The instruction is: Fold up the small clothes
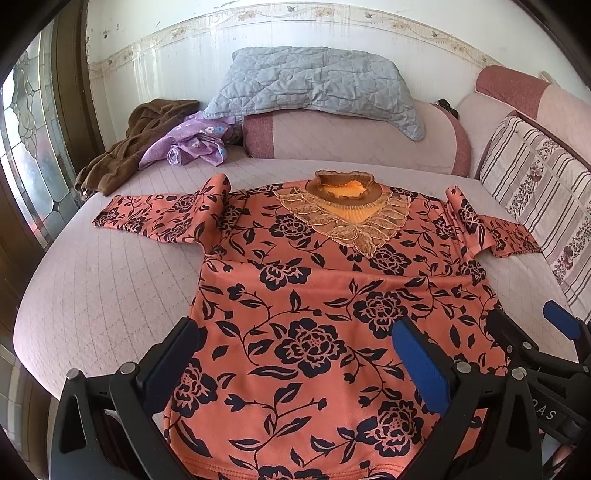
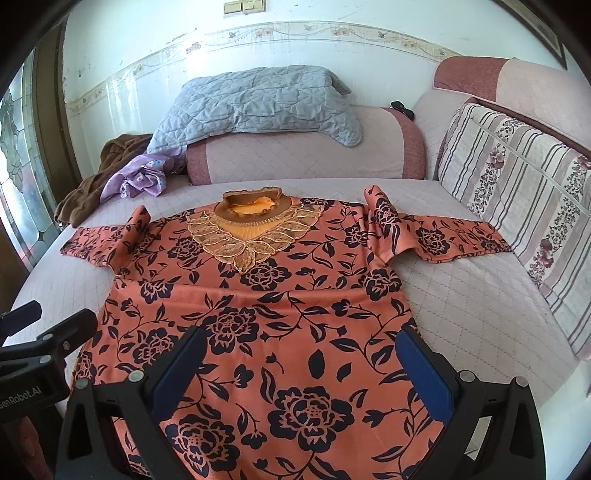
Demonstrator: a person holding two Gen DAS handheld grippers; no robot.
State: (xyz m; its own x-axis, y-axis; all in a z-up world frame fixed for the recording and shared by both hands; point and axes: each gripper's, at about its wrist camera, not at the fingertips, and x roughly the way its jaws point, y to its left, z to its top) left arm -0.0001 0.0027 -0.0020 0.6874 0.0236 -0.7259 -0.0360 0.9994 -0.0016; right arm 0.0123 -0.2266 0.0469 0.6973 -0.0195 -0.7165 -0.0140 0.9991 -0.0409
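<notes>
Blouse (image 1: 314, 295) flat on sofa (image 1: 92, 295) | brown garment (image 1: 122, 158), possibly towel, beyond | both grippers (image 1: 303, 354) (image 2: 306, 365) agape

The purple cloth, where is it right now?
The purple cloth lies crumpled at the far left of the bed, between the brown garment and the grey quilt.

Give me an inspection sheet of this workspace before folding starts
Surface: pale pink quilted bed cover.
Job's things: orange black-flowered long-sleeved top spread flat, collar far, sleeves out.
Clutter: brown garment, purple floral cloth, grey quilted pillow, striped floral cushion.
Grippers: left hand-held gripper and right hand-held gripper open above the hem.
Cables: nothing seen.
Surroundings: white wall with floral border, leaded glass door.
</notes>
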